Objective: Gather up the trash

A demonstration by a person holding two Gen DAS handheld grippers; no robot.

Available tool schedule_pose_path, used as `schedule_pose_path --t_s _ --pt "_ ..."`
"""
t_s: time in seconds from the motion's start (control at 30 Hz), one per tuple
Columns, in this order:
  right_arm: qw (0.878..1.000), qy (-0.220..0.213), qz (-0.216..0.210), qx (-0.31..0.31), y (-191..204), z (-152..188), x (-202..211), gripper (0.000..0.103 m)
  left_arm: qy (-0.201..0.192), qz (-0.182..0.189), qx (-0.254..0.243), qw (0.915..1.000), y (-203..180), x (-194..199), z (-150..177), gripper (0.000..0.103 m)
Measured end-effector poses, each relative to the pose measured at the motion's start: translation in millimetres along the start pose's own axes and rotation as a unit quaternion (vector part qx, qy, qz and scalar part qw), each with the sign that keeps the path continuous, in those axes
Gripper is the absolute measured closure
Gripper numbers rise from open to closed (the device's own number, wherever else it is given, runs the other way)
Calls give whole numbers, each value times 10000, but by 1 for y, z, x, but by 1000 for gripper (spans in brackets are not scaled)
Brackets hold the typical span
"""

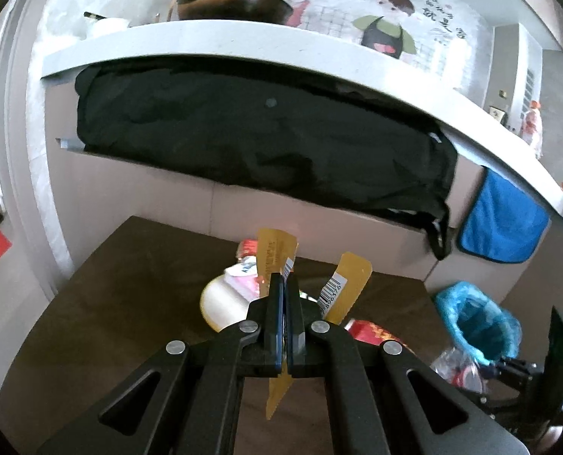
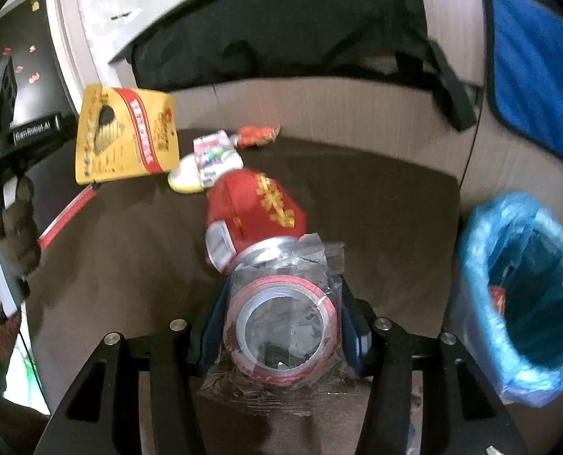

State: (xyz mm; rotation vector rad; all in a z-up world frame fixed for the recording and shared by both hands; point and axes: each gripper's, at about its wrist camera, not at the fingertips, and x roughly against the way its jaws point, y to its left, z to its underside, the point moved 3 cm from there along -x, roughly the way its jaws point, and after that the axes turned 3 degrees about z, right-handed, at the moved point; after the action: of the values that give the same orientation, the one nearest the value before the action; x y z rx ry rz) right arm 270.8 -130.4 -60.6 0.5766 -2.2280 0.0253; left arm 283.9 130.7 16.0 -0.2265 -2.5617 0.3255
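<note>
From the left wrist camera, the left gripper (image 1: pixel 284 284) has its two fingers pressed together on a yellow wrapper (image 1: pixel 277 254). The wrapper sticks up above the fingers and hangs down below them too, so it is lifted off the brown table (image 1: pixel 129 288). A white barcode shows on the flap to the right. Behind the fingers, on the table, lie a pale round roll (image 1: pixel 220 303) and a red packet (image 1: pixel 372 331). A bin with a blue bag (image 1: pixel 478 322) stands off to the right, past the table's edge. Farther back, a black cloth (image 1: pixel 258 129) and a blue towel (image 1: pixel 505 220) hang under a white counter (image 1: pixel 243 38), and a pan (image 1: pixel 236 3) sits on top.

From the right wrist camera, the right gripper (image 2: pixel 283 303) is partly spread, with its fingers pinching a roll of tape in a clear wrapper (image 2: pixel 281 326). Just past it lies the red packet (image 2: pixel 258 208), then a small white packet (image 2: pixel 217 151). The yellow wrapper (image 2: pixel 126 136) hangs up on the left. The bin with a blue bag (image 2: pixel 524 295) is on the right, beside the table (image 2: pixel 129 250).
</note>
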Motion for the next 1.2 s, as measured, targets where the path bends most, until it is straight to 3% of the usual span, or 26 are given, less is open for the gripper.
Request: schedule_pose_path --t_s 0.2,0.5,0.7,0.87,1.03,1.2 --pt "9991 -416 4 36 -6 -21 29 54 -155 226 -117 9996 -30 15 -12 103" --pt "9939 -1095 158 -19 -43 -58 83 54 -461 732 -348 9956 -103 27 -25 103" --pt "9875 -1511 398 -191 -95 -73 128 54 -272 1217 -527 9908 -170 1 -16 103" --pt "9817 -1650 777 -553 -154 -63 153 54 27 1710 -834 9817 -234 -28 0 103" --pt "9750 -1665 1322 -646 -194 -44 159 54 243 2059 -1008 9731 -279 -56 14 103" --pt "9743 -1544 1366 -905 -226 -28 147 54 496 2184 -1018 9693 -302 -84 28 103"
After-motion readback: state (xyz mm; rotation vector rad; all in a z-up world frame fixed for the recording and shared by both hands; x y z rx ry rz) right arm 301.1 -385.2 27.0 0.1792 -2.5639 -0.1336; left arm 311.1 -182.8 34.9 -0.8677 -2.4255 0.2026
